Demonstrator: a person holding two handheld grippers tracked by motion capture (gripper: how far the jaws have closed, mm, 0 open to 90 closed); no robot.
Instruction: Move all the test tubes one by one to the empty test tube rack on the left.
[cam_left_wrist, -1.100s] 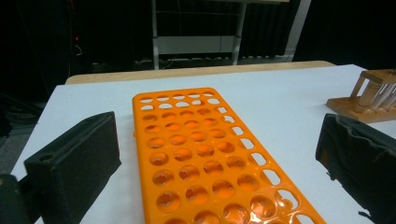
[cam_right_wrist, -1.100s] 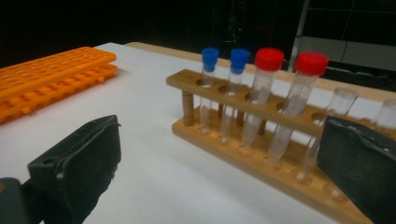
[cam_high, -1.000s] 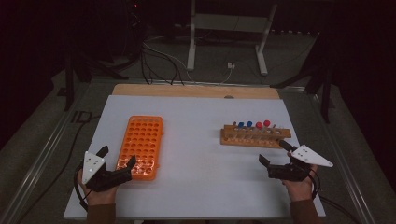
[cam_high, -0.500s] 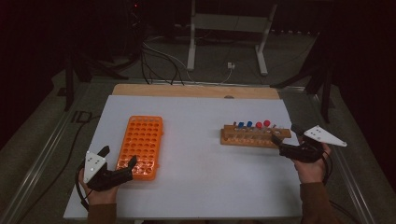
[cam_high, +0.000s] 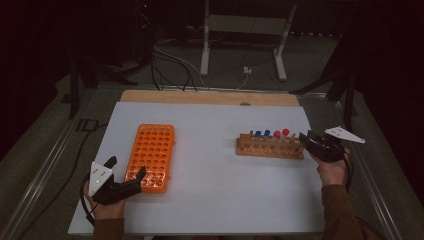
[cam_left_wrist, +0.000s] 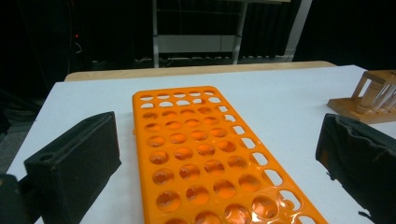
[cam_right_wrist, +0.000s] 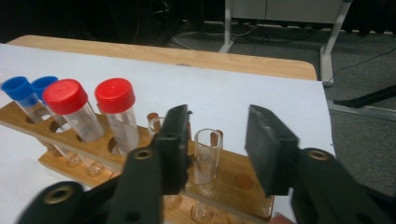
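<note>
Right hand-held gripper released around an uncapped tube in the wooden rack — left hand-held gripper released.

I've got an orange rack, grid of round holes | brown wooden rack | two red caps, two blue caps | clear uncapped tube | black claws | white bench, tan far edge
</note>
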